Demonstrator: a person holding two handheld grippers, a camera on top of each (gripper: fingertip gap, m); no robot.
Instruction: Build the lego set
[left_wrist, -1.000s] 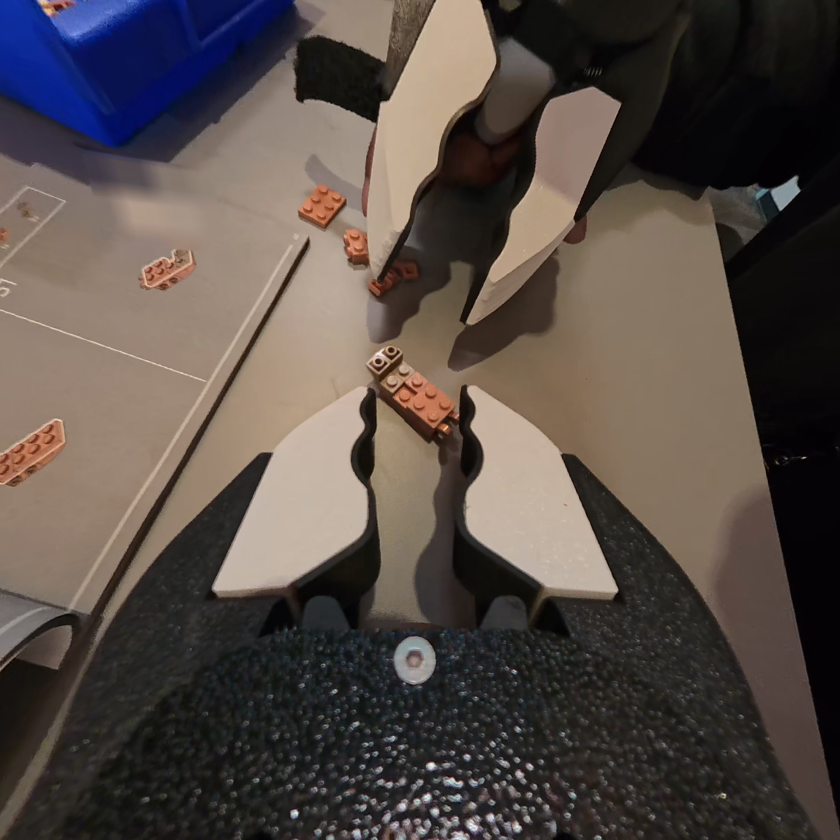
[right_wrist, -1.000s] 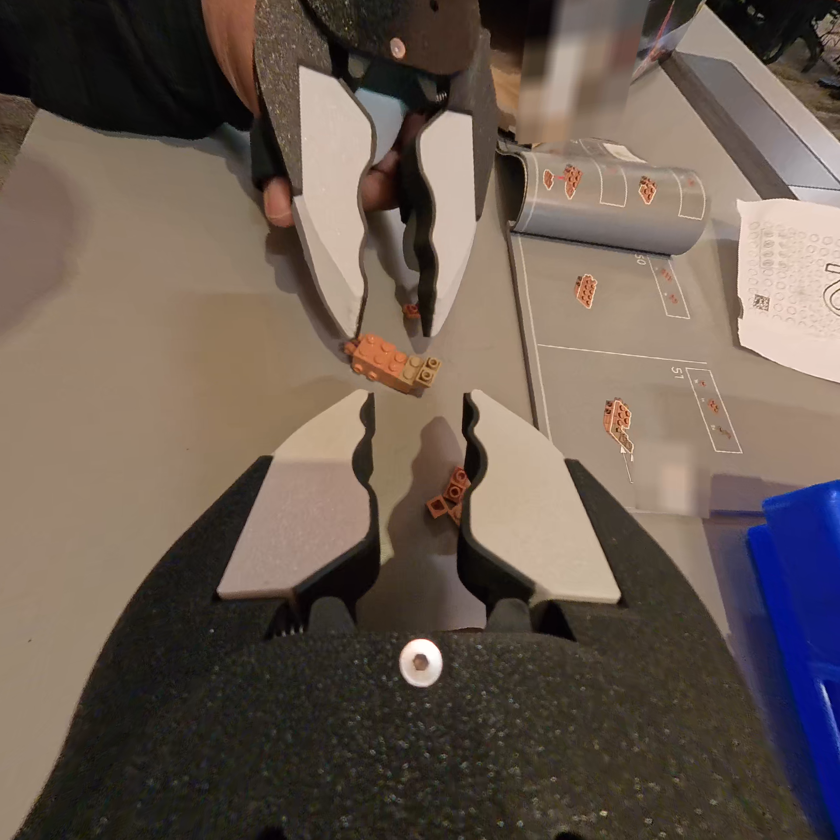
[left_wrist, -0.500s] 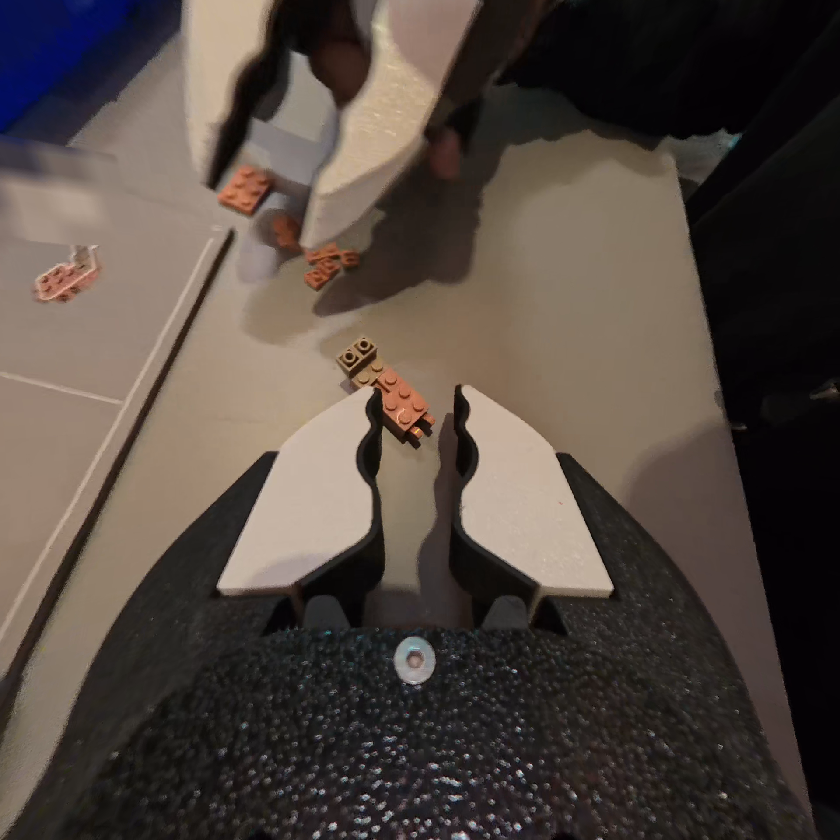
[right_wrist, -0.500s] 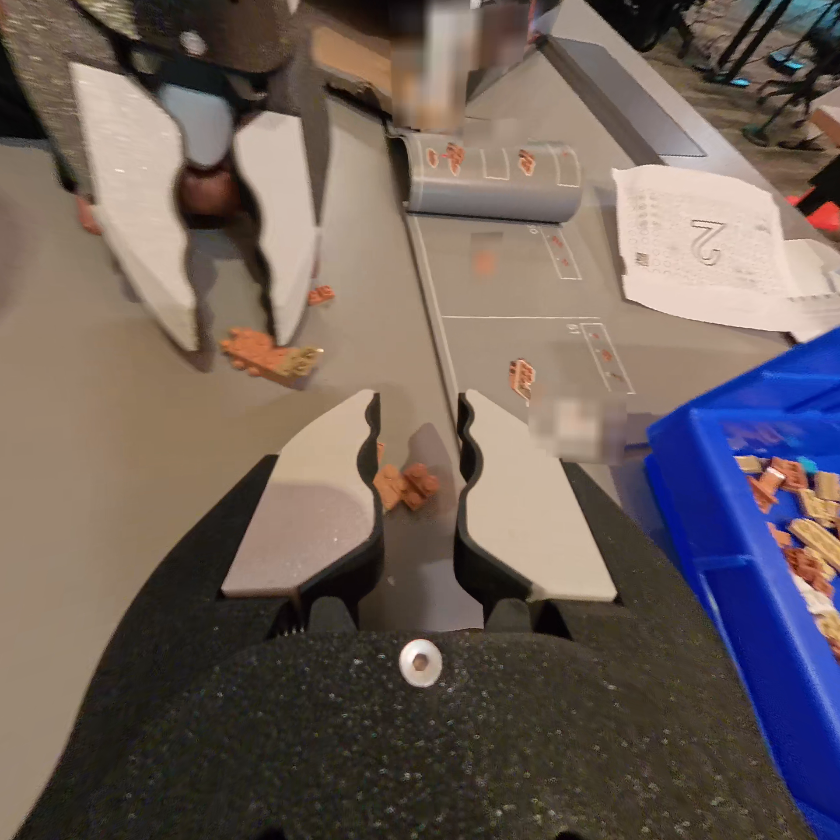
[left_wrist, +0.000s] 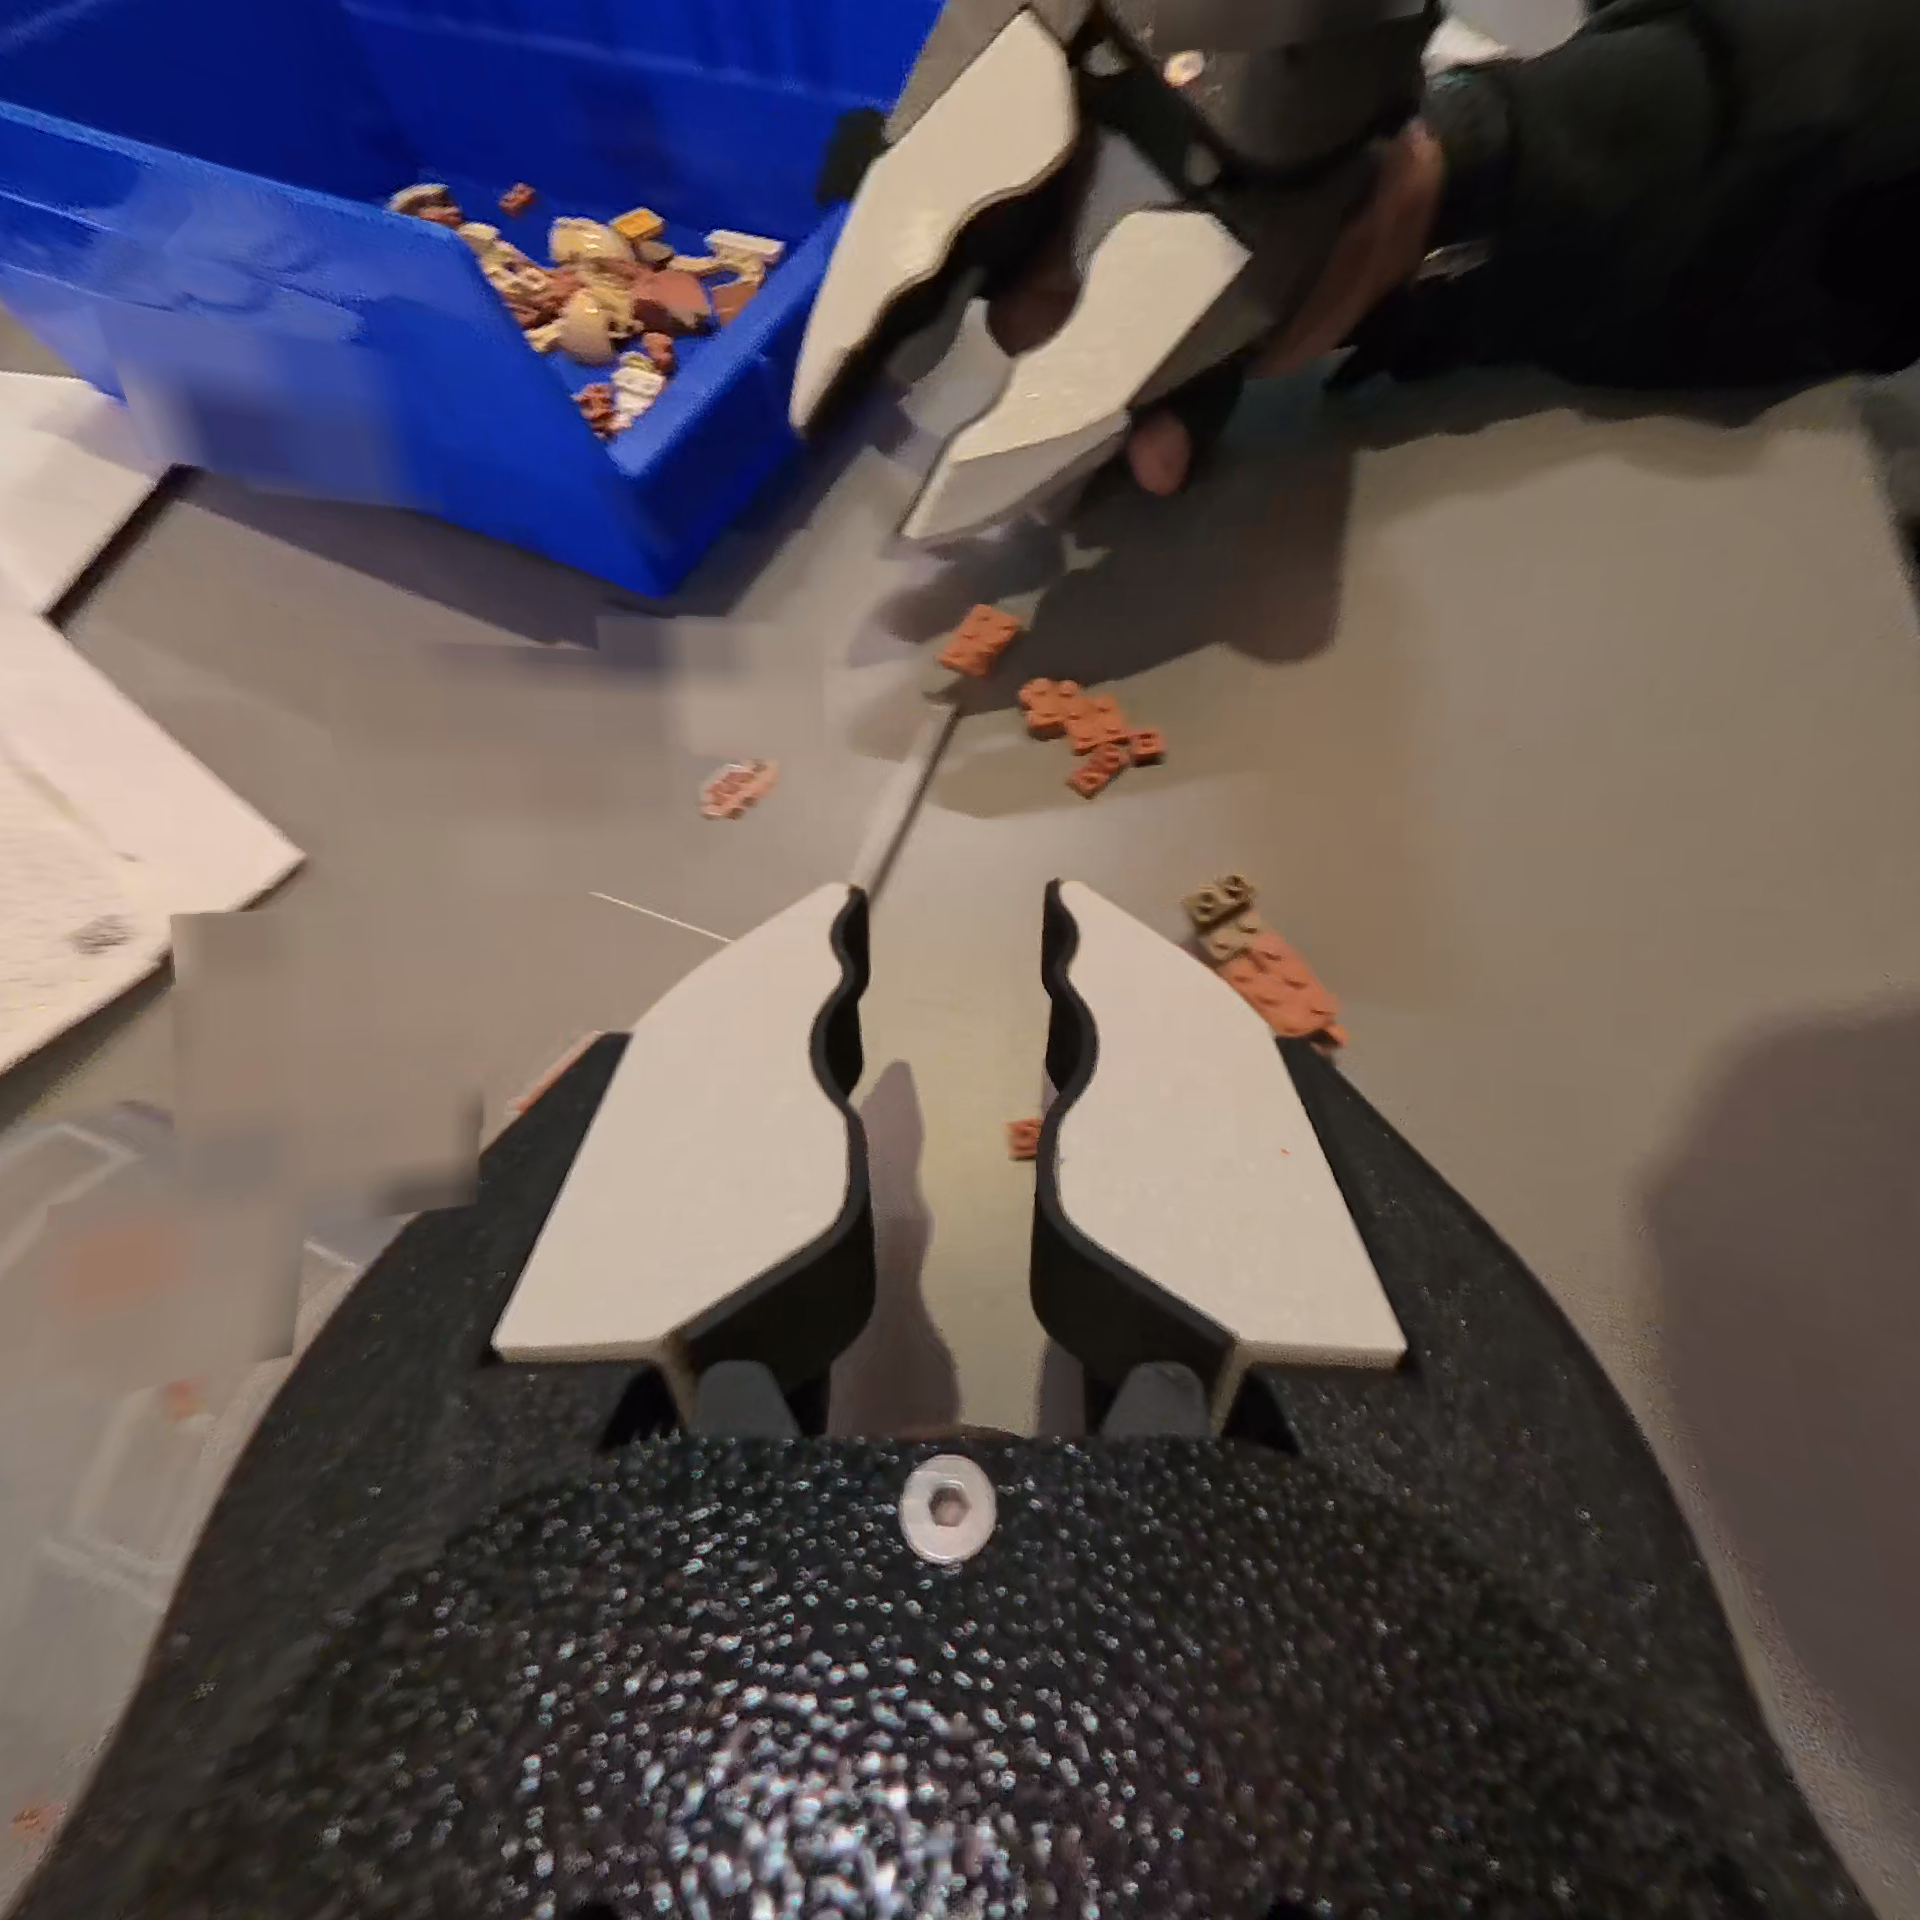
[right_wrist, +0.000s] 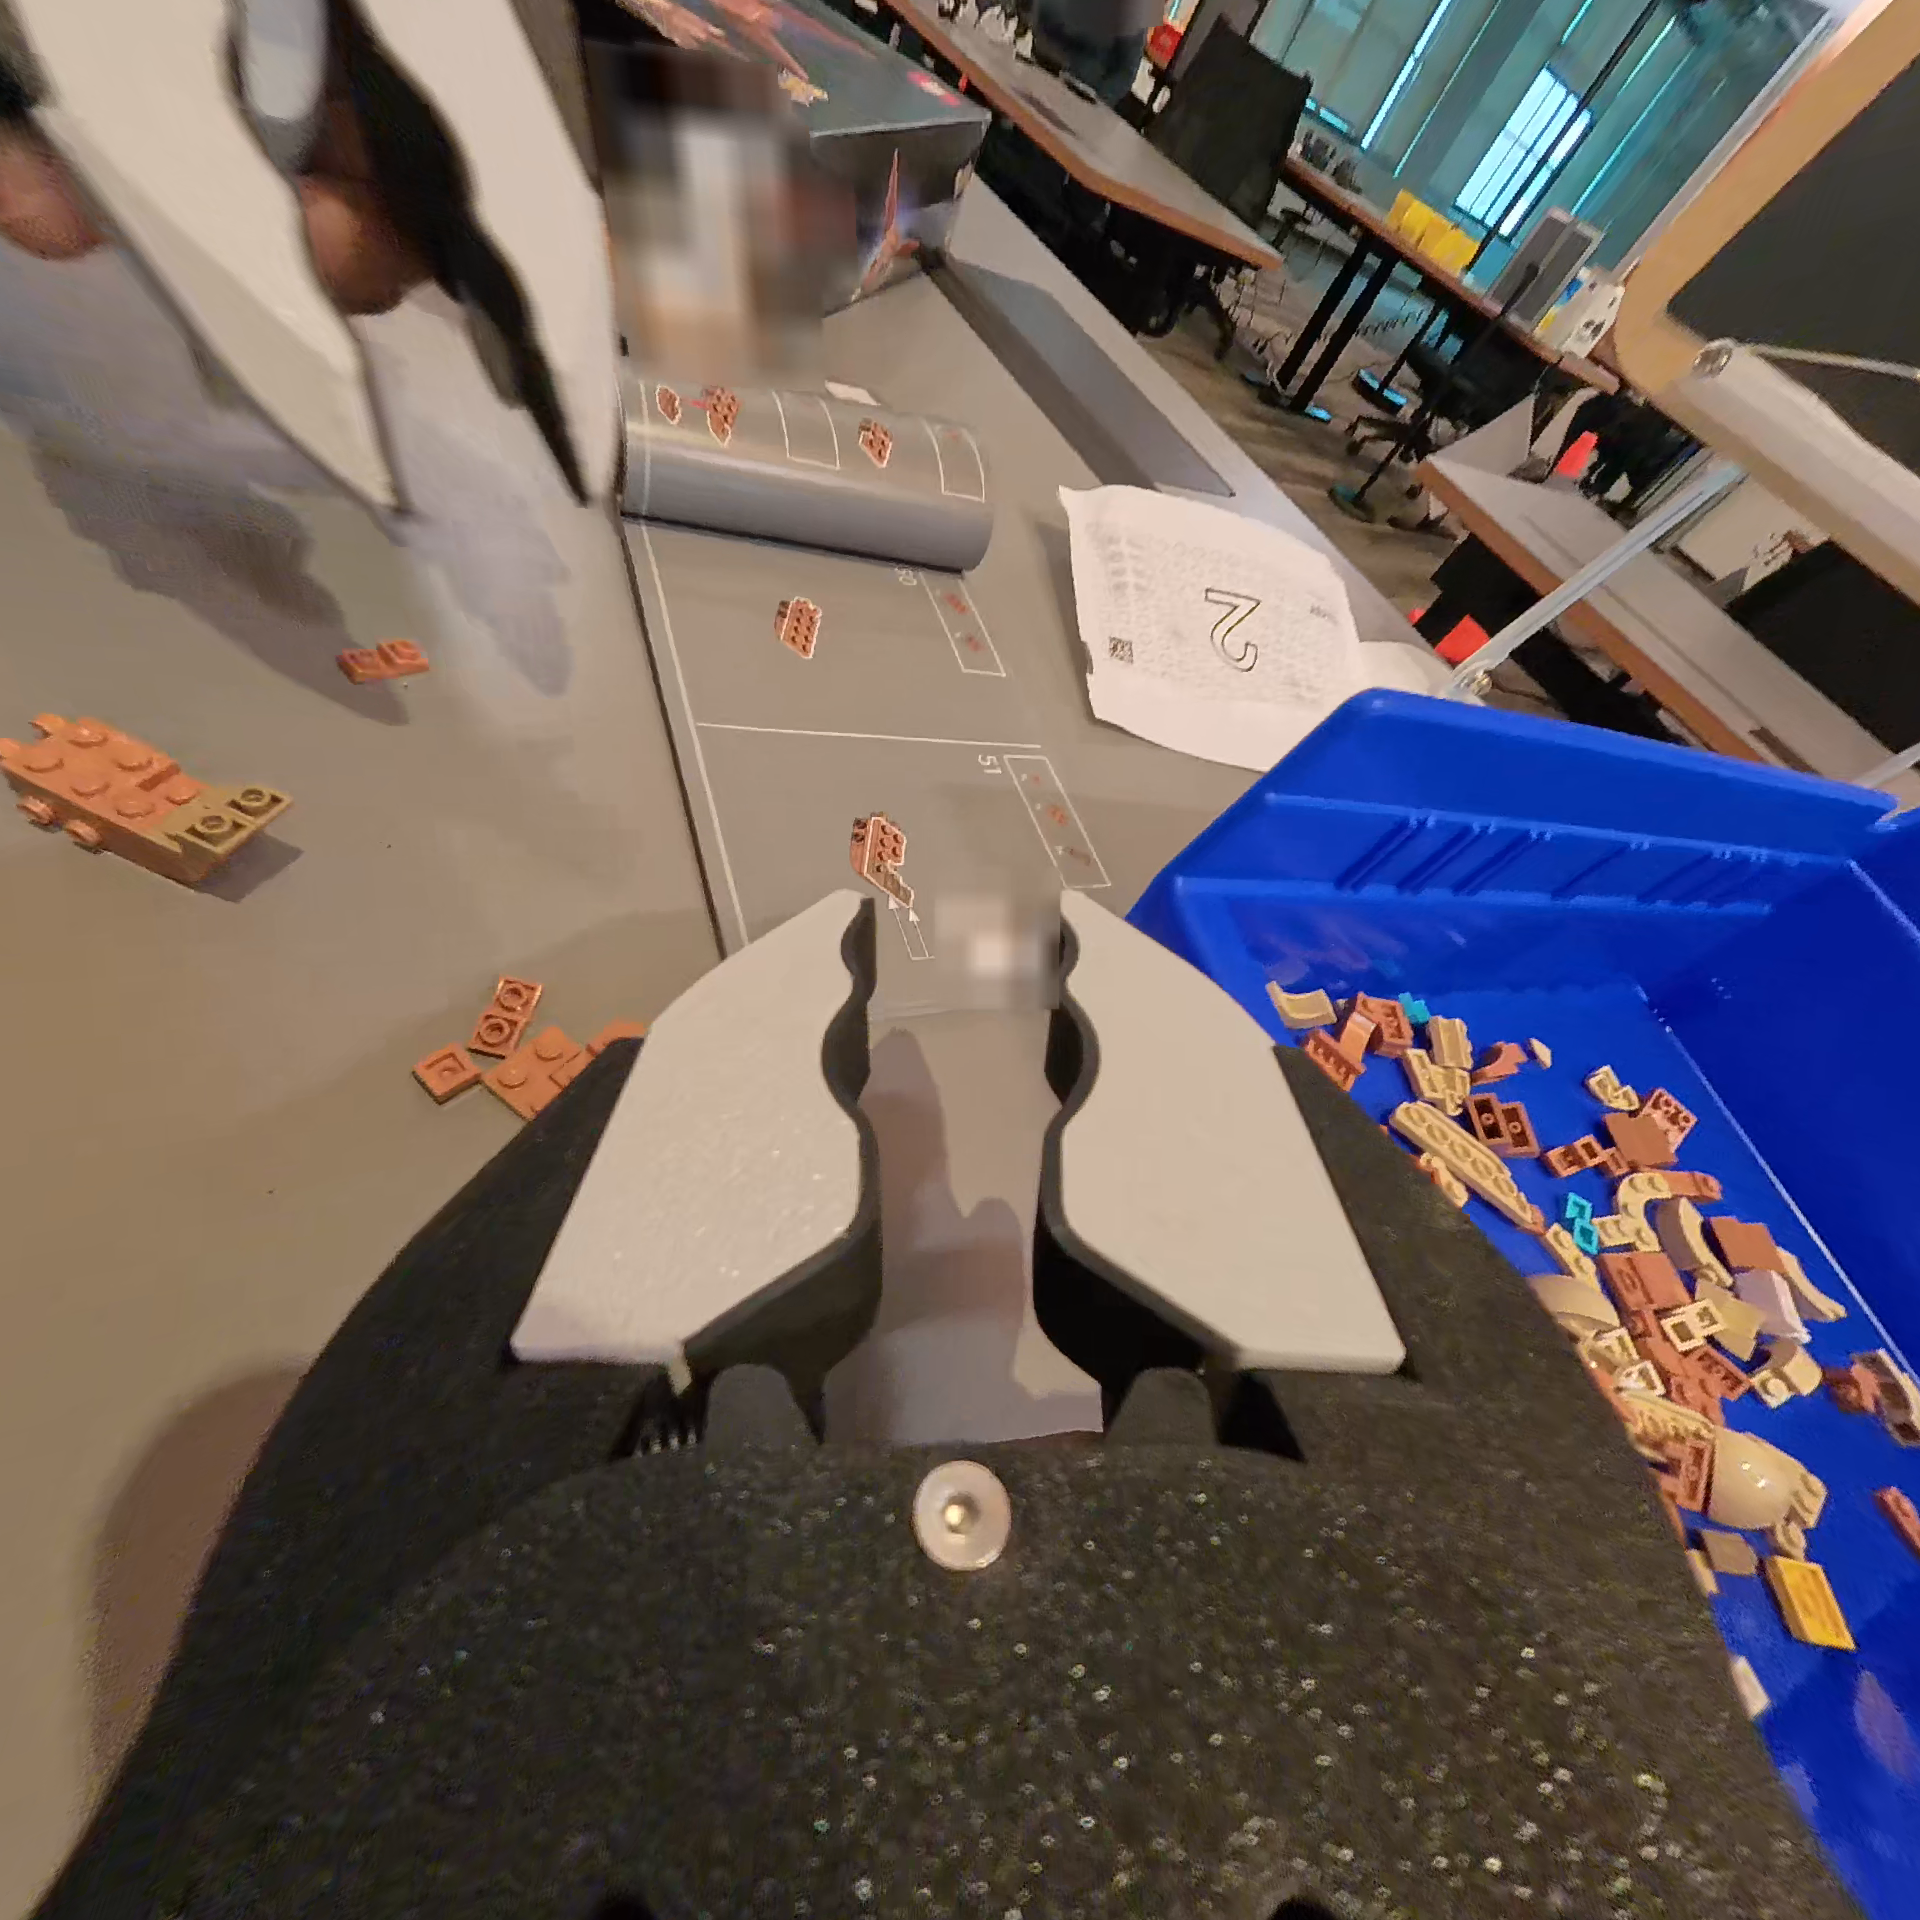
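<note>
Grey tabletop (right_wrist: 260, 1039) under both grippers, scattered with small reddish-brown bricks. Left gripper (left_wrist: 951, 899) hovering low, jaws parted with bare table between the pads, gripping nothing; just beside its right finger, a brick assembly (left_wrist: 1262, 961) of reddish-brown plates with a tan studded end, partly cut off by that finger. Same assembly (right_wrist: 135, 795) lying flat at the left edge in the right wrist view, studs up, tan piece at its near end. One tiny brown piece (left_wrist: 1023, 1136) half hidden against the inner edge of the right finger. Ahead, one loose plate (left_wrist: 977, 639) and a cluster (left_wrist: 1091, 732) of about four or five small plates, exact count unclear. Right gripper (right_wrist: 961, 920) likewise open and unloaded, over the instruction booklet (right_wrist: 831, 675), with a blurred patch between its tips. Beside it, one blue bin (right_wrist: 1507, 831) holding a heap of tan and brown pieces, too many and too jumbled to count, plus a couple of teal bits. Near its left finger, about four flat plates (right_wrist: 509, 1049), one partly hidden by the gripper body; farther off, one two-stud plate (right_wrist: 382, 660). One white printed sheet (right_wrist: 1205, 613) beyond the booklet. Each view's opposite gripper smeared by motion blur at the top, cut off by the frame. One gloved hand (left_wrist: 1351, 312) behind the far gripper.
</note>
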